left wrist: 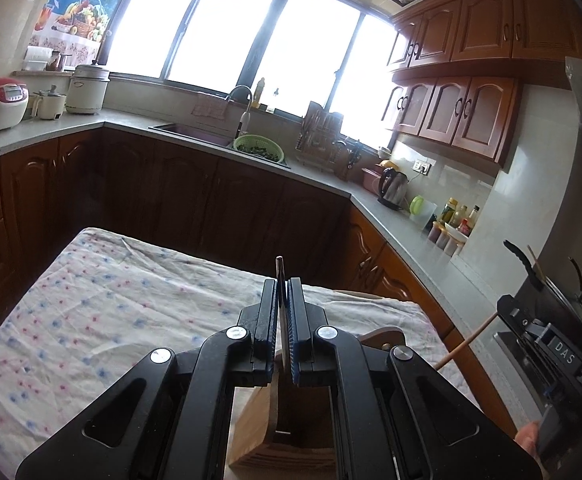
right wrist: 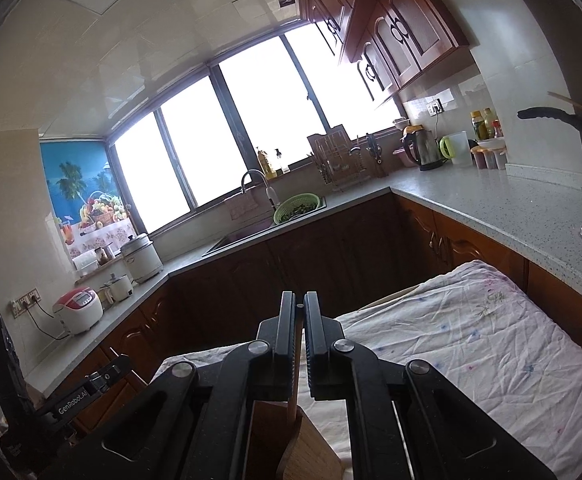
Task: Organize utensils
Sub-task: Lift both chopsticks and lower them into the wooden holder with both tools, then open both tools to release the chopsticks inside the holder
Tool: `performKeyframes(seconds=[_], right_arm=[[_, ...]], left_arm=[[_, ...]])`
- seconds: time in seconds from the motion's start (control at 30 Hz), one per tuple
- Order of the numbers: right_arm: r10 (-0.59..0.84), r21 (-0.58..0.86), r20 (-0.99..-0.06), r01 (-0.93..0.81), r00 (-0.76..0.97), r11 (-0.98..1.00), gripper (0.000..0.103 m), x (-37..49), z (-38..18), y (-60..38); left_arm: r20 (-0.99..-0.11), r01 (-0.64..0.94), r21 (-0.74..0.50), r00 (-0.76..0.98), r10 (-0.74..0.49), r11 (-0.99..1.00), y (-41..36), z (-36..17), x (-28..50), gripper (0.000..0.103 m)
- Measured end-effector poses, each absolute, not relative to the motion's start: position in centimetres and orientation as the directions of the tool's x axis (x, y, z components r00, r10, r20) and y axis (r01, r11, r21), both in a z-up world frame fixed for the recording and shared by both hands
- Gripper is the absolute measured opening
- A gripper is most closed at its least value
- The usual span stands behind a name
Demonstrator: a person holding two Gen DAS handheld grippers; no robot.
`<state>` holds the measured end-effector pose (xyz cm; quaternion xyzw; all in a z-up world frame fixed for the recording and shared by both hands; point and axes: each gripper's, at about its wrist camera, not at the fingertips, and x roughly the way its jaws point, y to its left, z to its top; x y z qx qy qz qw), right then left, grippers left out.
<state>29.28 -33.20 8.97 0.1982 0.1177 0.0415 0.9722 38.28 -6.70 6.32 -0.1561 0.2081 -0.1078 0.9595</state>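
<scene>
Now both grippers clench utensils upright: left gripper (left wrist: 282, 280) grasps a knife (left wrist: 280, 268), right gripper (right wrist: 299, 306) a wooden stick (right wrist: 293, 396), each directly above the block (left wrist: 259, 428).

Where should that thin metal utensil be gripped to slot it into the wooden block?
Probably mid-length, as the left hand-held gripper has it: pads on the flat faces of the utensil, coming from above, so its lower end stays free over the block.

Black hand-held gripper (left wrist: 282, 292), silver screws, blue-edged pads.
</scene>
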Motion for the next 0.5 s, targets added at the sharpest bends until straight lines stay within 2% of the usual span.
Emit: performKeyframes(seconds=[0.2,0.27,0.33,0.43,0.47,0.5], right_arm=[[0.136,0.395,-0.232,-0.034,0.963,0.918,0.005,29.60,8.99,-33.25],[0.143,0.394,-0.240,-0.039,0.960,0.918,0.009,29.74,9.03,-33.21],[0.147,0.396,-0.244,-0.040,0.959,0.917,0.009,29.76,8.98,-33.23],[0.147,0.402,-0.256,-0.033,0.955,0.915,0.013,29.81,8.99,-33.25],[0.148,0.407,-0.261,-0.031,0.954,0.913,0.016,29.84,8.96,-33.36],[0.151,0.415,-0.262,-0.030,0.953,0.909,0.031,29.79,8.92,-33.51]], left_arm=[[-0.387,0.135,-0.332,0.883,-0.265,0.933,-6.70,6.34,38.59,0.004],[-0.396,0.135,-0.337,0.877,-0.271,0.932,-6.56,6.28,38.74,0.004],[-0.402,0.131,-0.343,0.874,-0.272,0.930,-6.36,6.28,38.76,0.009],[-0.401,0.125,-0.338,0.878,-0.263,0.933,-6.14,6.44,38.48,0.026],[-0.401,0.121,-0.336,0.879,-0.258,0.934,-6.06,6.53,38.34,0.039],[-0.399,0.118,-0.338,0.881,-0.256,0.934,-5.95,6.63,38.14,0.050]])
